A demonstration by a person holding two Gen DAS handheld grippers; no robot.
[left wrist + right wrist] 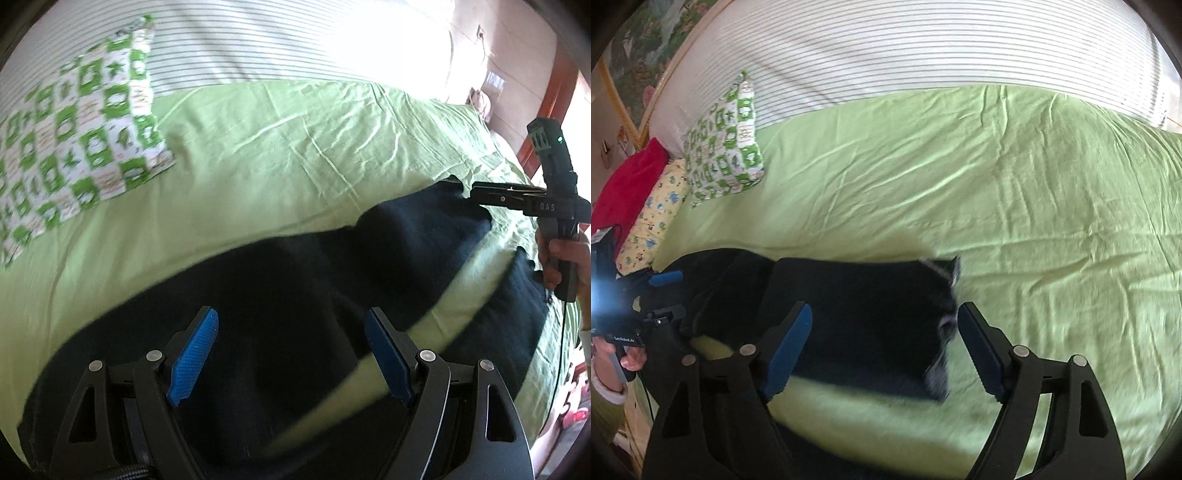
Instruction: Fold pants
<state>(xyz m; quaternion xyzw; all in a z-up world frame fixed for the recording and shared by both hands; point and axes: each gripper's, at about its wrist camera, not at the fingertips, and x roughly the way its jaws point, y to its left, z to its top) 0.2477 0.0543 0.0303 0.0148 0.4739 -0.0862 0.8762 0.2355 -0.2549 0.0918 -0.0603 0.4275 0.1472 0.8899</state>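
Dark navy pants (280,288) lie spread on a light green bed sheet (280,147), legs apart with a strip of sheet between them. My left gripper (291,354) is open just above the pants near the waist end, blue pads (194,354) apart and holding nothing. My right gripper (884,350) is open over the end of the far leg (857,306), empty. In the left wrist view the right gripper (469,190) reaches in from the right beside the far leg's end. The left gripper shows at the left edge of the right wrist view (665,295).
A green-and-white patterned pillow (74,140) lies at the left on the bed. A white striped blanket (886,55) runs along the far side. A yellow patterned pillow (653,214) and a red cushion (628,184) sit at the far left. A wooden door frame (554,110) stands right.
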